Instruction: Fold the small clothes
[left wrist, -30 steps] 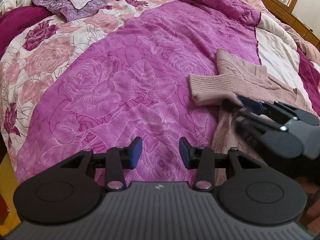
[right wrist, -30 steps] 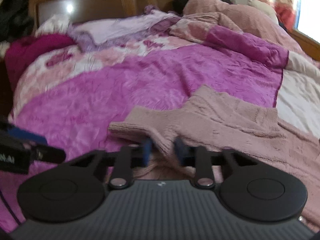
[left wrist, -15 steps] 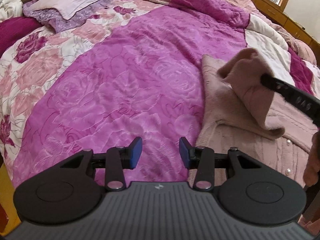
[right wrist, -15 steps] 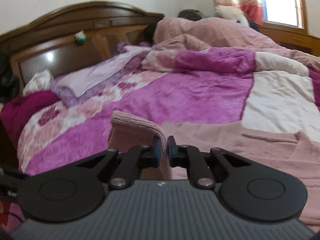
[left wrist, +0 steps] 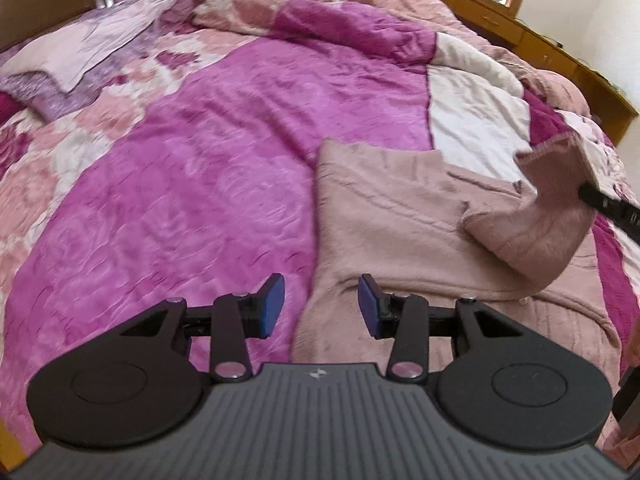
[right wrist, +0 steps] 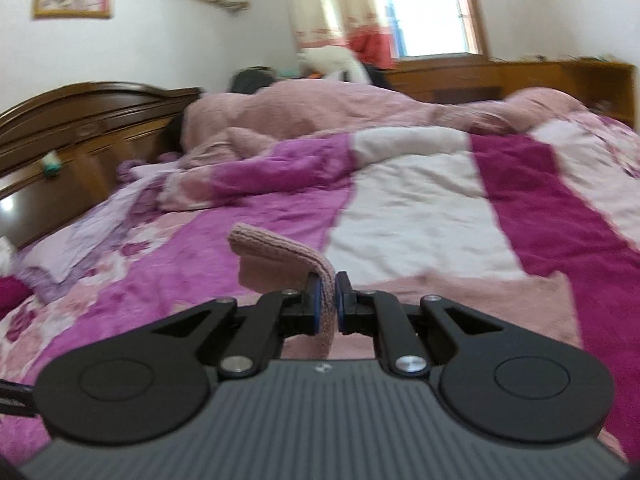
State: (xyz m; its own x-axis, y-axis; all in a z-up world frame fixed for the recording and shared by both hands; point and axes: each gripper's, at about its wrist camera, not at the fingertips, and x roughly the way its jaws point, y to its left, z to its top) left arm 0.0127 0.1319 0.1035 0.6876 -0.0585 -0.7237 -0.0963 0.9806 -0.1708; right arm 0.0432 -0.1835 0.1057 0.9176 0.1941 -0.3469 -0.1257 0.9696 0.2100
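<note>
One dusty-pink knitted sweater lies on the bed's magenta quilt. The right tongs are clamped on its one lifted sleeve (ribbed cuff raised clear of the quilt). The left tongs stand apart, gripping nothing, above the sweater's near edge. Two pillows lie stacked by the headboard
</note>
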